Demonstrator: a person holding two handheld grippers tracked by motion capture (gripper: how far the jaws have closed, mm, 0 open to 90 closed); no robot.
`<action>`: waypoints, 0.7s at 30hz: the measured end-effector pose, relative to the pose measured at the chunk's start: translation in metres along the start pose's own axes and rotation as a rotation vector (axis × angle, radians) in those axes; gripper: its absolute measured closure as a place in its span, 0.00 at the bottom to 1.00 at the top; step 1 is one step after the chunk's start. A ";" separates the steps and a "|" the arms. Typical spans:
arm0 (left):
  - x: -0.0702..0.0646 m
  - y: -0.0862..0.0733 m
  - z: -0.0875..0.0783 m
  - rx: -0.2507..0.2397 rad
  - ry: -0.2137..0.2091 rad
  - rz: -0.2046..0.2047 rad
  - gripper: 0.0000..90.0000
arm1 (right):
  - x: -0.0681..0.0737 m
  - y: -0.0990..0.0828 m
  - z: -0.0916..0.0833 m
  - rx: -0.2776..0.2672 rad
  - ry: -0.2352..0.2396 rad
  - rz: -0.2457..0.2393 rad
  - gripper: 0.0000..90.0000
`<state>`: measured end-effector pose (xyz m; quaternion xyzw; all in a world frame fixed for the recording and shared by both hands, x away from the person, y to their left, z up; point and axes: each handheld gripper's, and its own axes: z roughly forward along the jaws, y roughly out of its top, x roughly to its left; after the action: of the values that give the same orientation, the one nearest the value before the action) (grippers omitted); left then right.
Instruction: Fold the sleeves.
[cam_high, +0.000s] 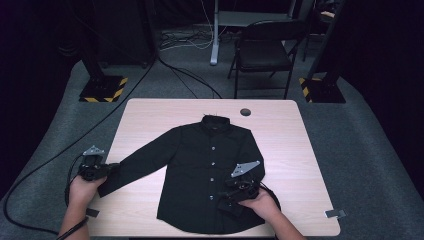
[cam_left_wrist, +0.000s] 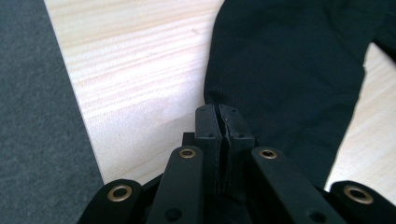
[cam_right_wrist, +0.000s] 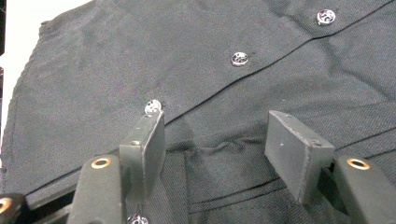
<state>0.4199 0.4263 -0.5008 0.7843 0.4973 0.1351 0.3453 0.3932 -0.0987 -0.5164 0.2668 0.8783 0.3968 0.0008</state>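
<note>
Black cotton-like cloth covers the middle of the table (cam_high: 150, 112): a shirt (cam_high: 210, 160) lies flat and buttoned, collar toward the far edge, hem close to the near edge. Its one sleeve (cam_high: 135, 167) stretches out toward the left edge, cuff ending close to that edge; the other sleeve lies folded in along the body on the right.

At the left edge, the left gripper (cam_high: 107, 170) is clamped on the cuff (cam_left_wrist: 224, 100). In the left gripper view its two pads meet with only a thin seam between them, the cuff's edge caught at their tips, pale wood on one side and grey carpet (cam_left_wrist: 37, 140) beyond the table's edge.

Near the hem, toward the near right corner, the right gripper (cam_high: 225, 196) rests over the shirt's lower front. In the right gripper view its jaws stand apart, one pad beside a silver button (cam_right_wrist: 152, 106) on the placket, the other well across from it, with a raised fold of cloth (cam_right_wrist: 219, 149) lying between them. The pads do not press on that fold. Two more buttons (cam_right_wrist: 239, 58) run up the placket beyond.

A person's hands hold both grippers from the near side, cables trailing off the left one onto the carpet. A folding chair (cam_high: 265, 50) stands beyond the far edge.
</note>
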 end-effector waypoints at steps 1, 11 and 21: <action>-0.002 0.001 -0.002 -0.003 0.001 0.016 0.96 | 0.000 0.000 0.000 0.000 0.000 -0.001 0.42; -0.010 0.008 -0.012 -0.041 -0.019 0.065 0.96 | 0.000 0.000 0.000 -0.002 -0.002 -0.001 0.42; -0.019 0.015 -0.020 -0.088 -0.050 0.095 0.96 | -0.001 0.000 0.000 -0.003 -0.001 -0.002 0.42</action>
<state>0.4097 0.4141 -0.4736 0.7943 0.4442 0.1534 0.3851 0.3939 -0.0990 -0.5166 0.2662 0.8779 0.3980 0.0022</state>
